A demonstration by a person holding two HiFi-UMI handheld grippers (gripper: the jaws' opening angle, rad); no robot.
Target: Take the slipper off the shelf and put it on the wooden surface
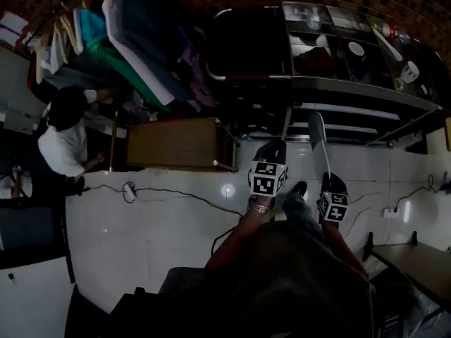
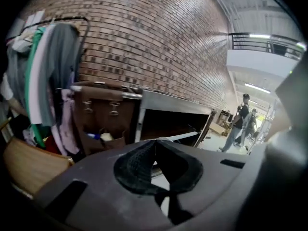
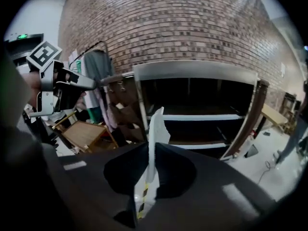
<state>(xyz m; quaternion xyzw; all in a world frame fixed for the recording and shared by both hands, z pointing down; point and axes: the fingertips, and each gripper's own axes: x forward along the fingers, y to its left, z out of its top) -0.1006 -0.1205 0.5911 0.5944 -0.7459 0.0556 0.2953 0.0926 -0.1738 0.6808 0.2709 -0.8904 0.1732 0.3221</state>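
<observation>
White and thin, the slipper (image 3: 156, 129) is pinched edge-on between the jaws of the right hand-held gripper (image 3: 153, 148). It stands upright, its top end well above the jaw tips. It is held in the air in front of the dark metal shelf (image 3: 192, 117), touching none of the shelf's boards, and it is backed by a brick wall (image 3: 183, 28).

In the head view the slipper is seen over the pale tiled floor (image 1: 162, 224), to the right of the wooden desk (image 1: 176, 143) and apart from it. The desk top is seen bare.

The jaws of the left hand-held gripper (image 2: 156, 142) are pressed together at their tips, and nothing is caught between them. This gripper is held just beside the right one, between it and the desk.

Hanging clothes (image 1: 134, 34) are crowded on a rail behind the desk. A person in a white shirt (image 1: 63, 139) is seen at the far left.
</observation>
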